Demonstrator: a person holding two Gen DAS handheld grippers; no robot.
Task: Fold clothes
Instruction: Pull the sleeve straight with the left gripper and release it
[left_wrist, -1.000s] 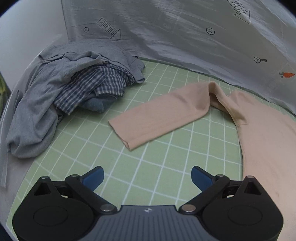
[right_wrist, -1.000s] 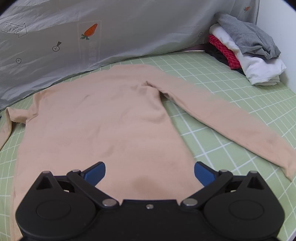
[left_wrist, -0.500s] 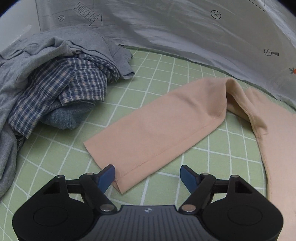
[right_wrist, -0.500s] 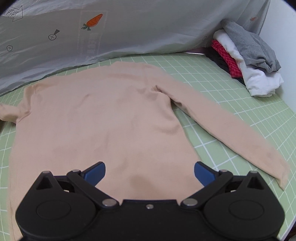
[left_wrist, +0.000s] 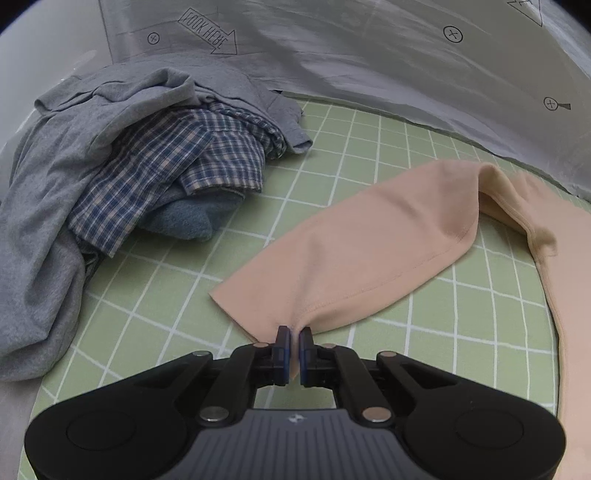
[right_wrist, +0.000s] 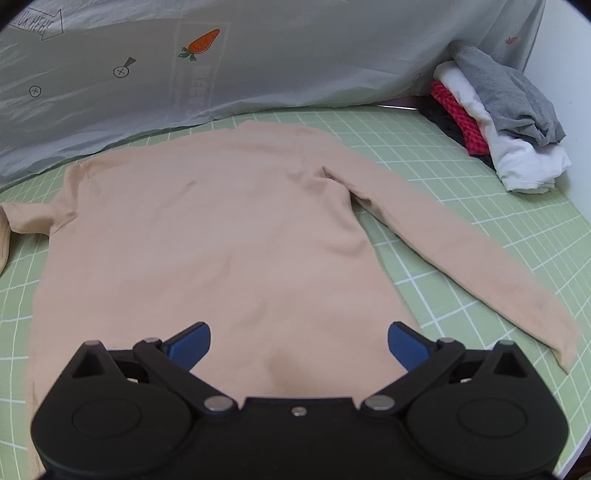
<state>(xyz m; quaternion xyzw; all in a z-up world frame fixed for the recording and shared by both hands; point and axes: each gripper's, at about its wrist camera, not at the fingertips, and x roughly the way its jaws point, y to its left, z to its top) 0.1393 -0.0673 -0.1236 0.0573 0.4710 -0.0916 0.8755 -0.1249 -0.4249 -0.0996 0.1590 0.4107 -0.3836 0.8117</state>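
Pinching the cuff of the peach sweater's sleeve (left_wrist: 362, 243) in the clenched left gripper (left_wrist: 291, 334), right gripper (right_wrist: 298, 341) spread wide above the sweater's hem, peach sweater (right_wrist: 214, 229) flat on the green grid mat (right_wrist: 480, 206), unfolded clothes heap (left_wrist: 122, 166) at ten o'clock, folded stack (right_wrist: 498, 122) at two o'clock.

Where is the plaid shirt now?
In the left wrist view, the plaid shirt lies at the left on the green mat, in a pile under a grey garment, apart from the beige sleeve.
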